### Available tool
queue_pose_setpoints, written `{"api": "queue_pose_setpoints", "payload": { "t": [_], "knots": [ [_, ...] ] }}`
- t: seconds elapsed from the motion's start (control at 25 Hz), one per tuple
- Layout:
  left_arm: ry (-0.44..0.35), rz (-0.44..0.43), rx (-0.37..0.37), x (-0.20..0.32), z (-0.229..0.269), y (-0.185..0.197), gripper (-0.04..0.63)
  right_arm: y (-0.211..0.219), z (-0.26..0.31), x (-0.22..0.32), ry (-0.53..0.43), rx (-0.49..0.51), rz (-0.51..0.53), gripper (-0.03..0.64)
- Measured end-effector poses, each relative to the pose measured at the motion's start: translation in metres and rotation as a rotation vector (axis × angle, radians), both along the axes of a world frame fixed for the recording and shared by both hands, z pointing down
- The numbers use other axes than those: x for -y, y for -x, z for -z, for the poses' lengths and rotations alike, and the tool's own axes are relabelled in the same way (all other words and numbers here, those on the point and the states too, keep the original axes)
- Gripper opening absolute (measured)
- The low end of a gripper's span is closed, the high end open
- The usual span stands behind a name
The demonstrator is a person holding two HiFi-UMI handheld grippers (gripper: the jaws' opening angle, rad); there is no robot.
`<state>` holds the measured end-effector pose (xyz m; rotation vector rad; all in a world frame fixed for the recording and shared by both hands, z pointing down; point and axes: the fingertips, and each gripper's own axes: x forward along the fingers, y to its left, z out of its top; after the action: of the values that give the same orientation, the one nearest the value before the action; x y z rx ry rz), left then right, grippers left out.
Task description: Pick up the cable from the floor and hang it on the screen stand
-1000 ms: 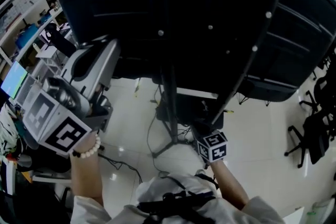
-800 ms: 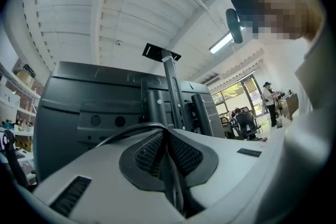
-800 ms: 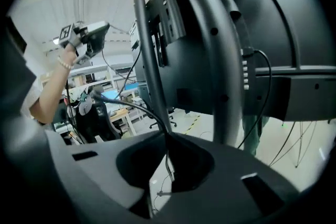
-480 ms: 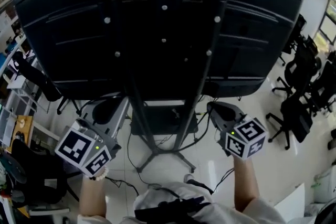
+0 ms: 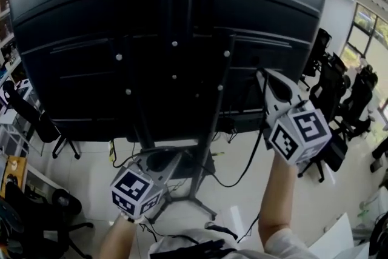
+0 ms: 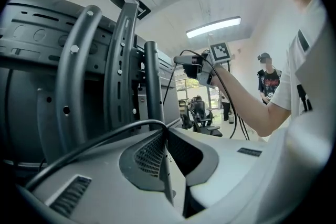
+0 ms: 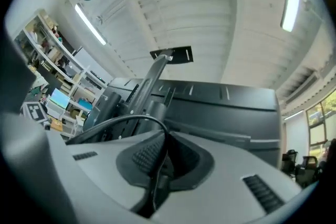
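Observation:
The black cable hangs from my raised right gripper down toward the white floor. That gripper is shut on the cable, which arcs out left of the jaw tips beside the stand's slanted post. My left gripper is low, close to the screen stand, under the big black screen back. It is also shut on the cable, pinched at the tips in front of the stand's uprights. The right gripper shows higher up.
Black office chairs stand at the right and lower left. The stand's base legs spread on the floor with other wires around them. A person stands in the background. Shelving lines the far side.
My right gripper has risen from near the floor to beside the screen, with the cable in it. My left gripper has dropped from upper left to low by the stand. The head view has tilted up.

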<state>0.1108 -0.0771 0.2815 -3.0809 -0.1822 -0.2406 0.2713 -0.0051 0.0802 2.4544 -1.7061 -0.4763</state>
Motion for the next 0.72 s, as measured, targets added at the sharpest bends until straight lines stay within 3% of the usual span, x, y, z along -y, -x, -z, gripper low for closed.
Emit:
{"api": "queue_pose_setpoints", "payload": {
  "t": [0.24, 0.4, 0.72],
  "knots": [
    [0.066, 0.017, -0.045, 0.001, 0.002, 0.01, 0.018, -0.014, 0.061, 0.015, -0.109, -0.046, -0.069, 0.025],
    [0.09, 0.01, -0.042, -0.002, 0.002, 0.013, 0.018, -0.006, 0.095, 0.037, -0.1, -0.123, -0.101, 0.025],
    [0.118, 0.019, -0.055, 0.005, 0.003, 0.03, 0.018, -0.01, 0.114, 0.089, -0.041, -0.153, -0.078, 0.026]
  ]
}}
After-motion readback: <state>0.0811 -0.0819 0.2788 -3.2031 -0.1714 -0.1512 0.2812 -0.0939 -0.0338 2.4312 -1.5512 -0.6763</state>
